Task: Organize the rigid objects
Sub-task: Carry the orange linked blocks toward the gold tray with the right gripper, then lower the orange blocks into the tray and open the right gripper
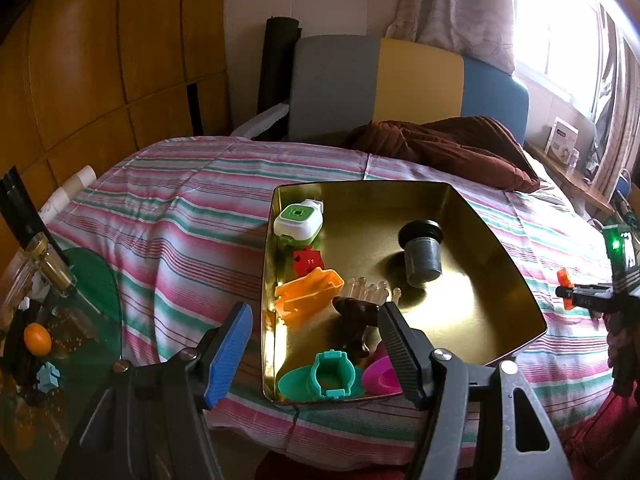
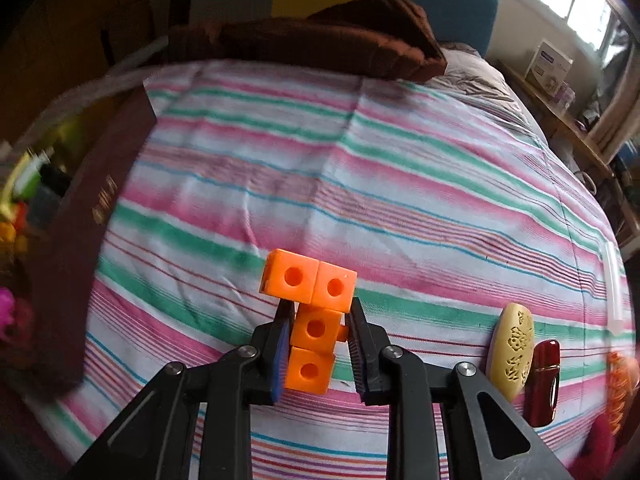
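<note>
My right gripper is closed on the orange block piece, the jaws pinching the third cube down from the top; nothing else is in them. The piece is four linked cubes, each with a round hole in its face: two side by side at the top, two stacked below, so its long axis runs up the middle of the right wrist frame, in line with my fingers.

The relation that matters is that the gold tray lies to the left of this gripper. In the right wrist frame its dark outer wall fills the left edge; in the left wrist frame the gripper and its orange load show at the far right edge, just beyond the tray's right rim. I judge the coming move to be a carry leftward over that rim and a release onto the bare floor on the tray's right side.

My left gripper hangs wide open and empty at the tray's near left corner (lower centre of its frame), over the teal ring and orange holder. It is nearer the tray, but the right one has the load.
</note>
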The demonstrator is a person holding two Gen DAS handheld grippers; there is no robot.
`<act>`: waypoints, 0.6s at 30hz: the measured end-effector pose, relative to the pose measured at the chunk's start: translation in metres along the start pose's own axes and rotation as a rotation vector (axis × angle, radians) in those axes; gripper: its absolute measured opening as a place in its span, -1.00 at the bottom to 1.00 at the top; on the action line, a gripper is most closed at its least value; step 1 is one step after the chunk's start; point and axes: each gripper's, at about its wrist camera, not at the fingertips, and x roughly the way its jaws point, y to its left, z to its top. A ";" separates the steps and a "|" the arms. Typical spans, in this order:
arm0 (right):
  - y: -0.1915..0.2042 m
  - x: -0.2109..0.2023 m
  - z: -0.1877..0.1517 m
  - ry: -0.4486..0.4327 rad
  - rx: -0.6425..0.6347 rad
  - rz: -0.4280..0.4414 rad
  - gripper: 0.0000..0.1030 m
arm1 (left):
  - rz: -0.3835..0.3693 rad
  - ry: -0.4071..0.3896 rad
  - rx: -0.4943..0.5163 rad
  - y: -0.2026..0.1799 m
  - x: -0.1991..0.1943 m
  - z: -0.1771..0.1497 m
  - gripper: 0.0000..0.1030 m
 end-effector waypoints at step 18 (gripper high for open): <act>0.151 -0.071 0.058 -0.166 -0.205 0.324 -0.50 | 0.008 -0.021 -0.040 0.018 -0.004 0.001 0.29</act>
